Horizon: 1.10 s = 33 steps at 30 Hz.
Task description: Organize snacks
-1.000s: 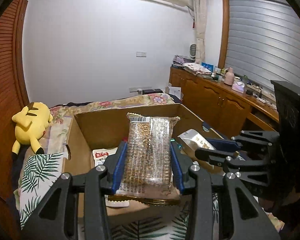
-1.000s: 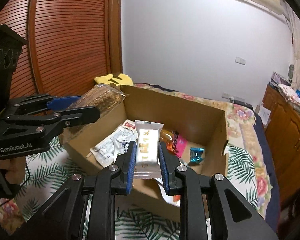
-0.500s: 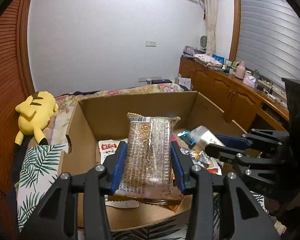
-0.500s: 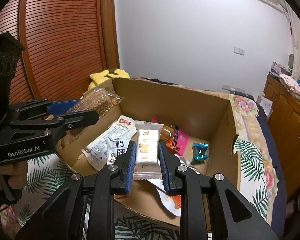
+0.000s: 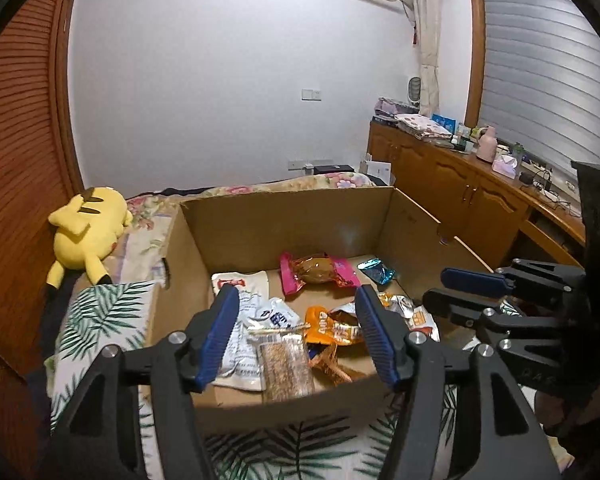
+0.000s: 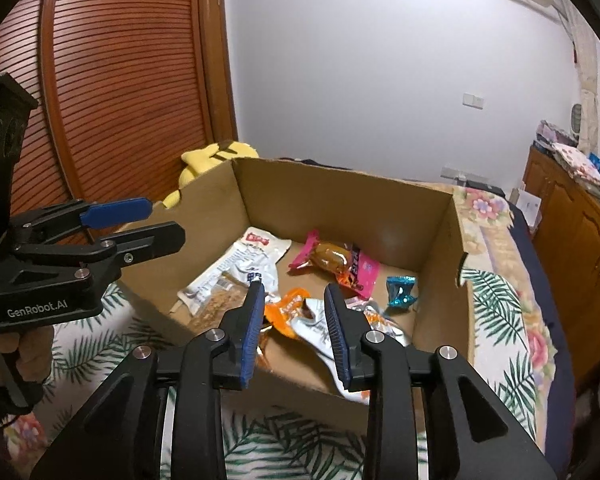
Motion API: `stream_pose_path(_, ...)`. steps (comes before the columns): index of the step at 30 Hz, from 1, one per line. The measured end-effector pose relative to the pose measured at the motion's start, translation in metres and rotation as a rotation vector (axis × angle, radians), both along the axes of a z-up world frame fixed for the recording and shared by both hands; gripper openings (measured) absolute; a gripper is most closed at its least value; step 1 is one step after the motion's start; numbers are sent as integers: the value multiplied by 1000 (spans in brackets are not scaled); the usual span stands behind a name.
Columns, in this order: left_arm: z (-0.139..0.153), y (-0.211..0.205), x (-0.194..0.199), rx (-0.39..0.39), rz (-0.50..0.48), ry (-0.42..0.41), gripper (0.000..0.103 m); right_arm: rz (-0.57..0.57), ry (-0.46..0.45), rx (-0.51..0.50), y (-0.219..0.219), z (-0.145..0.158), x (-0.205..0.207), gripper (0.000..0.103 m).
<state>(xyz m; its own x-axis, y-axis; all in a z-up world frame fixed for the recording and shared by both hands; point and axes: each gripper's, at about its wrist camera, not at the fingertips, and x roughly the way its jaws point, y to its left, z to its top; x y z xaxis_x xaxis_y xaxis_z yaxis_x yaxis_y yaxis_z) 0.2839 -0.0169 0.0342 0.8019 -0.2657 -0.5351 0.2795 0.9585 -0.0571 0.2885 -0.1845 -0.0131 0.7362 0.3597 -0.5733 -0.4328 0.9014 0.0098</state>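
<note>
Over the box (image 5: 284, 216), both grippers (image 5: 296, 336) (image 6: 294, 330) are opening, nothing between their jaws; the nut bar (image 5: 286, 368) and white pack (image 6: 320, 328), gripped a second ago, now lie inside: two snacks stowed.

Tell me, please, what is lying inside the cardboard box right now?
Inside the cardboard box: a white pouch, a pink-wrapped bun, a blue candy, orange packets and a clear grain bar. Whatever lies beneath the overlapping packets is hidden.

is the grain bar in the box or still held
In the box. The grain bar lies against the box's near wall, and the left gripper's opening jaws are empty.
</note>
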Motion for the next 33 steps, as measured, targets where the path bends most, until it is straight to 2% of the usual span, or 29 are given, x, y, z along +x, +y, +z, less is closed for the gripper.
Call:
stream_pose_path(8,17,7,-56,30,31,-50,71,-33,-38,17,-2,14,-49,37)
stream_pose_path(15,29,9,-103,57,48,-81,72,-66,-68,30,-6,21,-87,46)
stream_pose_path(16,30,8,-109,65,48,-87,73,-71,-72,34,-7,22,-93,49)
stream_pose_path(18,31,8,-119,73,49,-92,83,-80,-84,38,-8,24,-103,55)
stream_pose_path(20,32,9,-131,72,54,-95,87,-89,-95,41,-9,25,-113,61)
stream_pose_path(27,32,9,-163,89,87,-117,97,-113,-124,55,-11,26,-140,94)
stream_pose_path(29,32,11,-172,84,102,-133,98,-132,-131,54,-13,25,-145,97)
stream_pose_path(30,32,12,-176,80,106,-143,98,-139,-134,52,-13,25,-147,103)
stream_pose_path(33,31,14,-186,71,122,-165,101,-163,-136,49,-15,23,-151,103)
